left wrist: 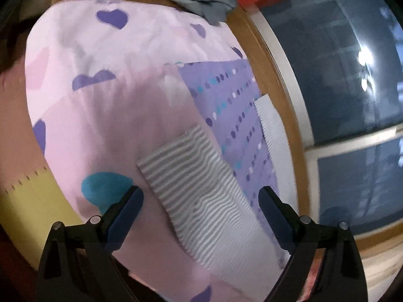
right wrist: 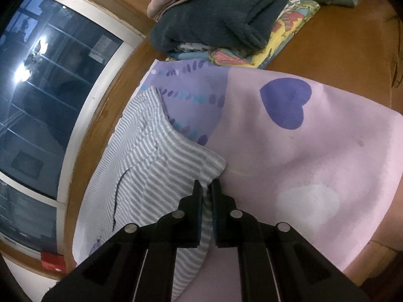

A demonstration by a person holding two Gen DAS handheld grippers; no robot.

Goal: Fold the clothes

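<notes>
- Your right gripper (right wrist: 206,186) is pressed together on a fold of the striped cloth (right wrist: 151,156). The fabric runs up between the two fingers and is pinched there.
- Your left gripper (left wrist: 201,198) is spread wide and holds nothing. The striped cloth (left wrist: 199,183) lies in the gap ahead of its fingers, but neither pad is seen touching it.
- The striped cloth rests on a pink sheet with purple hearts (left wrist: 100,80), at the side nearest the window (left wrist: 347,75). The sheet covers a wooden surface (right wrist: 340,37).
- In the left wrist view, the cloth is a long band. Its long axis runs from the near right, between the open fingers, up and away to the left. A second white strip (left wrist: 272,125) lies to the right of it, close to the wooden edge.
- In the right wrist view, the pinched point is a near corner of the cloth; the rest spreads away to the left, toward the window.
- Judgement: the right hand has its hold, so the next move depends on the left. Close the left gripper on the band that lies straight ahead of it, across the long axis.
- A pile of other clothes (right wrist: 226,17) sits at the far edge. Keep the fold clear of it.
</notes>
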